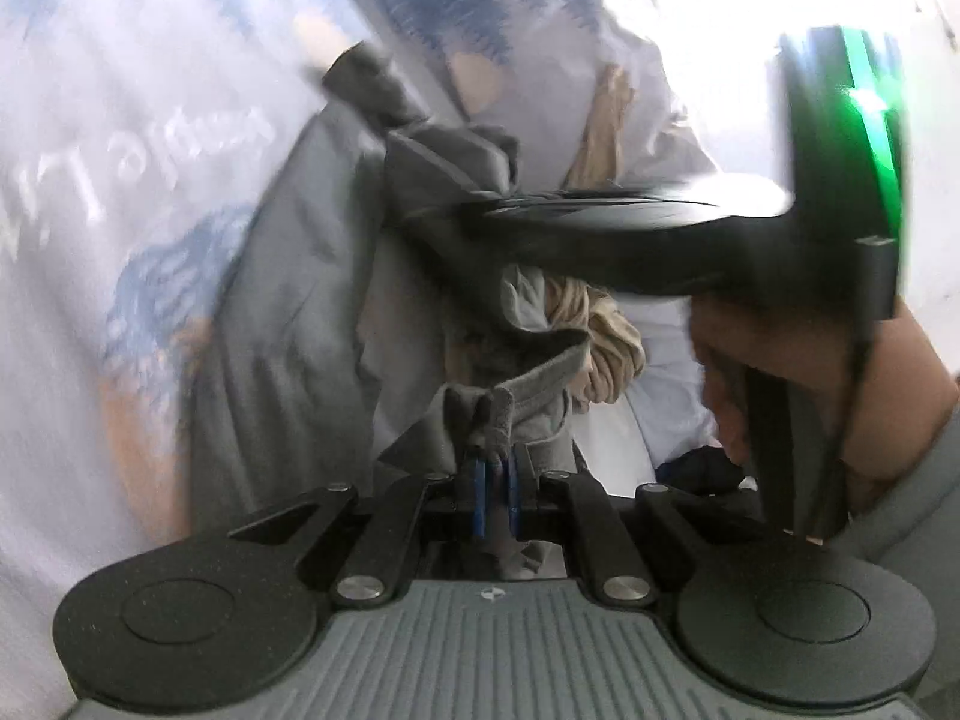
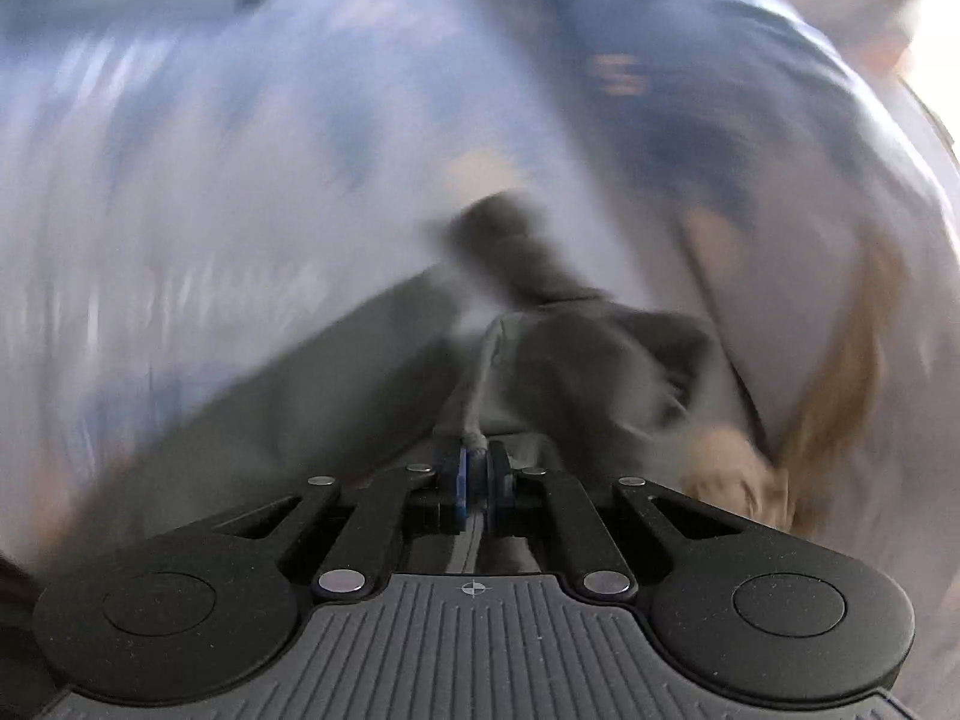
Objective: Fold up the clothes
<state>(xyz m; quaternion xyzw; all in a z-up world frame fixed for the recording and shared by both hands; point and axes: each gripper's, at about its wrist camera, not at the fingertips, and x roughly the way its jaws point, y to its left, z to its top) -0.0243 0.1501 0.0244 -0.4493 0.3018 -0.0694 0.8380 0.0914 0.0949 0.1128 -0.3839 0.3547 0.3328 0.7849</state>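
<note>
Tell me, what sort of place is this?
Probably a home, perhaps a bed or laundry spot, though blur hides much. A printed pale sheet lies under a heap of clothes: a grey garment pinched by both grippers, left and right, and a tan one.

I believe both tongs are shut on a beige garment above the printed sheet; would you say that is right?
Not quite: the garment is grey, not beige. The left wrist view shows the left tongs shut on grey cloth, and the right wrist view shows the right tongs shut on it too. Beige cloth lies apart, ungripped, on the printed sheet.
</note>
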